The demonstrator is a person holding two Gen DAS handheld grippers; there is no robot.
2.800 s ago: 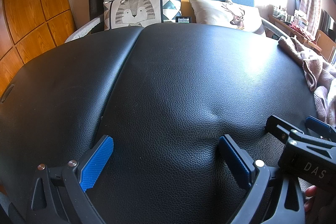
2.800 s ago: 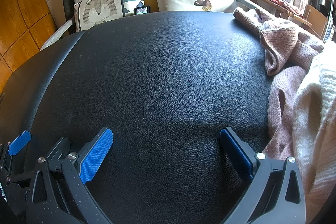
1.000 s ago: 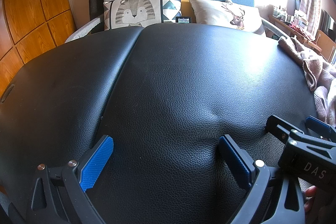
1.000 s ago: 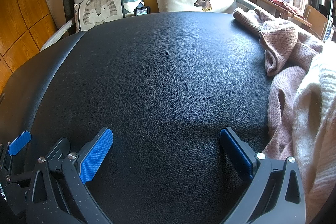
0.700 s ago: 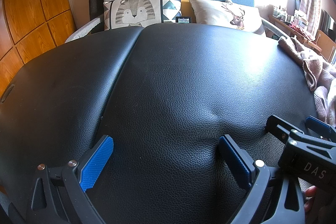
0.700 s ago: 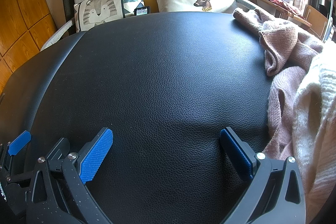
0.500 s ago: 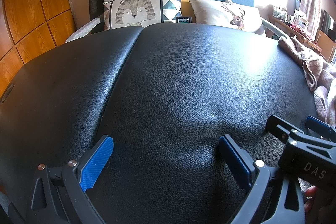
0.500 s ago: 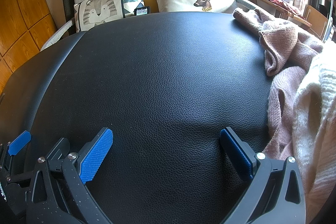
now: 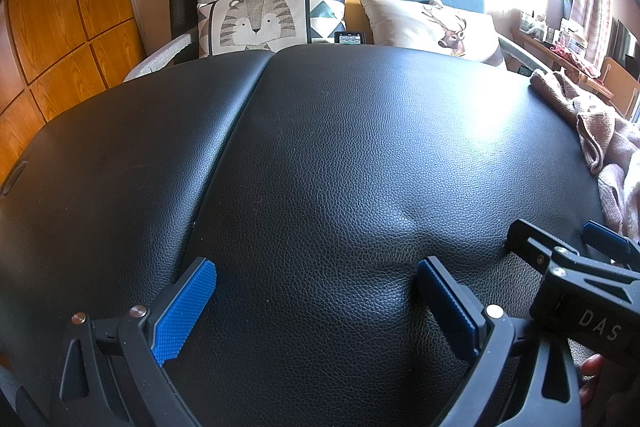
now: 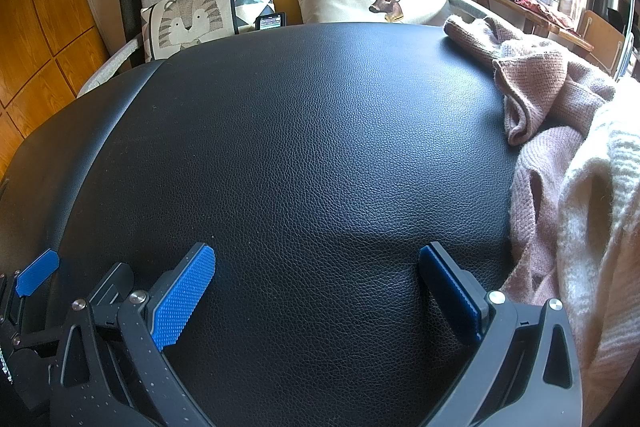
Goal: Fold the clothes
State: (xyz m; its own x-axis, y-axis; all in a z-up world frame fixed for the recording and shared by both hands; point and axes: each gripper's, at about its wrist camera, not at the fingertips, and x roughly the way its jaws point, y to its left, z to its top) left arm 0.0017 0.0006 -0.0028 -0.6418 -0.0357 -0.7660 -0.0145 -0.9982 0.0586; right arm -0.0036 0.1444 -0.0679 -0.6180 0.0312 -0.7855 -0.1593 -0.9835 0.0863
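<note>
Resting low over black leather surface, both gripper sets: left gripper and right gripper gaping wide, holding nothing. Lying heaped at right edge, pink sweater and cream knit; possibly snagging both together when grabbing.

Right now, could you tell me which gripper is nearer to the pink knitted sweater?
Right. The right gripper sits open beside the pink knitted sweater, its right finger close to the fabric. The left gripper, also open, sits further left on the black cushion.
</note>
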